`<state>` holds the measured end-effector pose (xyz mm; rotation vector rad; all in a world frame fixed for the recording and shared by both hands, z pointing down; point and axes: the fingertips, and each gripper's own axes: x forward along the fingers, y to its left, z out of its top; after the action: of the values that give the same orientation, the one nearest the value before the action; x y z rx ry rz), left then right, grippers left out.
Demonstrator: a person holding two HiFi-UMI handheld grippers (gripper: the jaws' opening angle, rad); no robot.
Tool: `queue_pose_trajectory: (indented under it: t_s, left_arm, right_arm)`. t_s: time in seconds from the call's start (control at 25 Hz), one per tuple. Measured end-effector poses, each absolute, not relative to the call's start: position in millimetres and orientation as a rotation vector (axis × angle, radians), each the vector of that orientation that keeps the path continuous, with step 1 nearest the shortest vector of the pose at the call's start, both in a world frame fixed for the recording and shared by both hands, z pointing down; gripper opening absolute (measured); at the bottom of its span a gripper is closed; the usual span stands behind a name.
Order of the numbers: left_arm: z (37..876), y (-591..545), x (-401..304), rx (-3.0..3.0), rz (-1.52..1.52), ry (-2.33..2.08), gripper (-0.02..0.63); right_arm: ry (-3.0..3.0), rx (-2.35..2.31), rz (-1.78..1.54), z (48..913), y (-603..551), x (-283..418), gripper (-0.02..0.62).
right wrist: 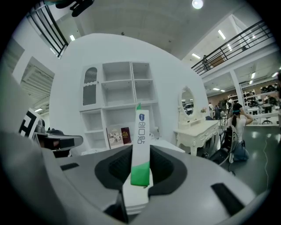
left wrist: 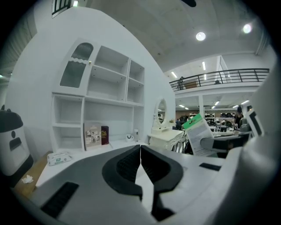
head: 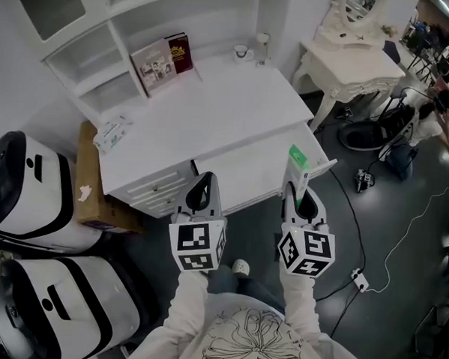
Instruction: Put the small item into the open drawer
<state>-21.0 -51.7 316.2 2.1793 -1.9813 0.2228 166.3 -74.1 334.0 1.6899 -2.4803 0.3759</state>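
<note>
A slim white box with a green end point(head: 298, 167) stands upright in my right gripper point(head: 296, 188), whose jaws are shut on its lower part. In the right gripper view the box point(right wrist: 141, 145) rises between the two dark pads. The gripper holds it over the right end of the open white drawer point(head: 244, 172), which is pulled out from the white desk point(head: 213, 114). My left gripper point(head: 203, 180) hovers at the drawer's left front corner, shut with nothing in it. In the left gripper view its pads point(left wrist: 127, 165) meet, and the box point(left wrist: 199, 134) shows at the right.
Two books point(head: 161, 61) lean in the hutch, with a cup point(head: 241, 52) and a tissue pack point(head: 113, 132) on the desk top. A cardboard box point(head: 93, 183) and two white-and-black machines point(head: 28, 195) stand at the left. A white dressing table point(head: 351, 61) stands at the right, with cables on the floor.
</note>
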Motion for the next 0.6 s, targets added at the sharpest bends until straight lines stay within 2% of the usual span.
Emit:
queue_pose_trajectory:
  t_s: [0.6]
  left_arm:
    - [349,-127,-35,2.128,0.285,-1.948,0.006]
  right_arm:
    - [-2.443,1.634,0.452,368,-150,149,0.089]
